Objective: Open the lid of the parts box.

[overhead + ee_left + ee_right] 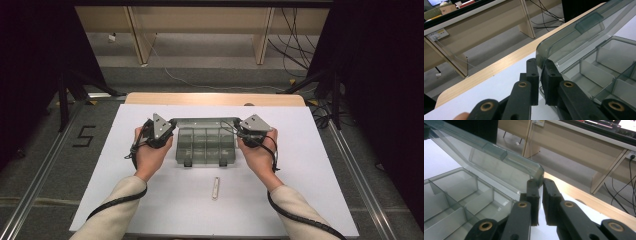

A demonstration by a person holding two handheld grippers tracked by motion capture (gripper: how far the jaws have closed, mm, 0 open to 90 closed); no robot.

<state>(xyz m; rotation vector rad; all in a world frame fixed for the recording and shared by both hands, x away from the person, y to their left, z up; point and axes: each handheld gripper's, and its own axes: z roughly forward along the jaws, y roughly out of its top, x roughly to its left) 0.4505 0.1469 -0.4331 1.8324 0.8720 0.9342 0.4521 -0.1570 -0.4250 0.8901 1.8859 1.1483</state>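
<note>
While the high view lays out the whole bench (150, 200), with a clear compartment box (206, 146) at its middle and a small clear tube (215, 188) lying alone nearer the person, it hides the jaws under the grey plates. There the left hand-held gripper (167, 131) and the right hand-held gripper (241, 131) sit at the box's two far corners. The left gripper view shows the left hand-held gripper (540, 72) pinched onto one end of the raised lid (579, 27), the pads pressing its smoky plastic edge. The right gripper view shows the right hand-held gripper (540, 187) clamped likewise on the lid's other corner (534, 170), with empty compartments (461, 195) beneath.
</note>
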